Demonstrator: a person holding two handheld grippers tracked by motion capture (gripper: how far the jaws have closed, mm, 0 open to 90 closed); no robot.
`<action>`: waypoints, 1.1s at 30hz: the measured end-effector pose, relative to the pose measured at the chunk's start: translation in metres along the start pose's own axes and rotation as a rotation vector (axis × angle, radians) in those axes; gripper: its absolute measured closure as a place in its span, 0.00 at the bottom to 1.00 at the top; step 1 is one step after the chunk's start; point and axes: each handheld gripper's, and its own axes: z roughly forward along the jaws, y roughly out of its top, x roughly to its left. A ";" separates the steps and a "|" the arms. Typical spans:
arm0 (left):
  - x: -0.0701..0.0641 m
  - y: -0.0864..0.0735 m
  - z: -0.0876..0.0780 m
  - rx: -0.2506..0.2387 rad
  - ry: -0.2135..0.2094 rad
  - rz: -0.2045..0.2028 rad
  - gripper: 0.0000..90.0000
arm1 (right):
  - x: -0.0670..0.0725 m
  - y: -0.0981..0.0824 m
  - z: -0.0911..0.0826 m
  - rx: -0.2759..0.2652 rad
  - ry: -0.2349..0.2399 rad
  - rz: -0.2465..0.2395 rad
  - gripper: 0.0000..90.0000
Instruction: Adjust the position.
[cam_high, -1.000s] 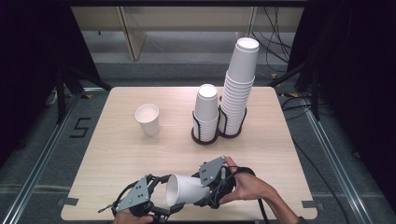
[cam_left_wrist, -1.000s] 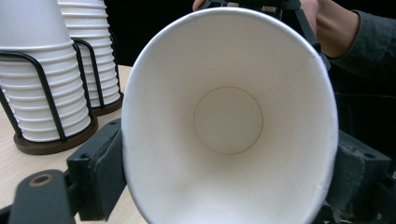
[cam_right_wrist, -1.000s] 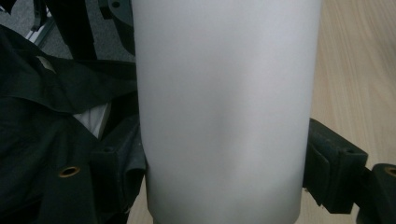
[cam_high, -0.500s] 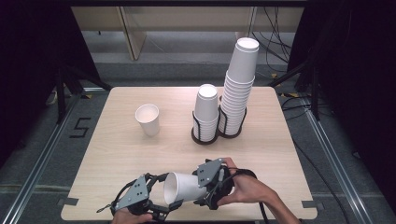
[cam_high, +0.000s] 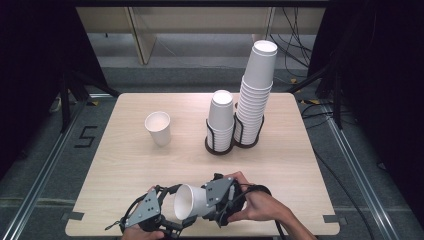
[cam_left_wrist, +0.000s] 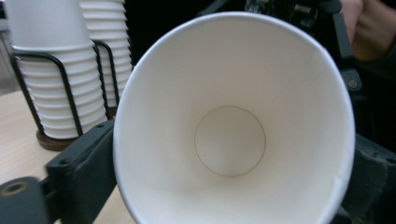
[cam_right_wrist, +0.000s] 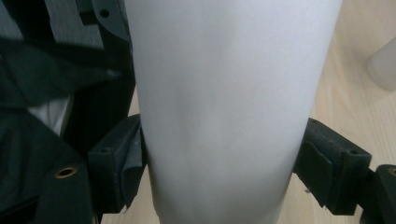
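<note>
Right tool (cam_high: 212, 212) clamps sideways cup (cam_high: 192, 201); left tool (cam_high: 167, 220) just opened (rim between); racked stacks (cam_high: 221, 120) behind.

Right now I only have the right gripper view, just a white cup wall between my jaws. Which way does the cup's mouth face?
Observer: The cup lies on its side in the right gripper, mouth toward the left gripper.
Operator: Is the left one gripping it?
Observer: Its jaws have just been opening; the cup's rim sits between them.
Operator: Any other cups around?
Observer: A lone cup stands upright on the table, far left; a short stack and a tall stack stand farther back, right of it.
</note>
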 end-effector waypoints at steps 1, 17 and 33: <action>0.001 0.000 -0.001 -0.011 0.003 -0.008 0.06 | -0.003 -0.002 -0.002 -0.022 -0.007 0.000 0.26; 0.003 -0.001 -0.002 -0.057 0.010 -0.082 0.11 | -0.006 -0.007 0.004 -0.142 0.025 0.122 0.25; 0.002 -0.001 -0.002 -0.056 0.001 -0.070 0.13 | -0.003 -0.010 0.024 -0.186 0.076 0.175 0.25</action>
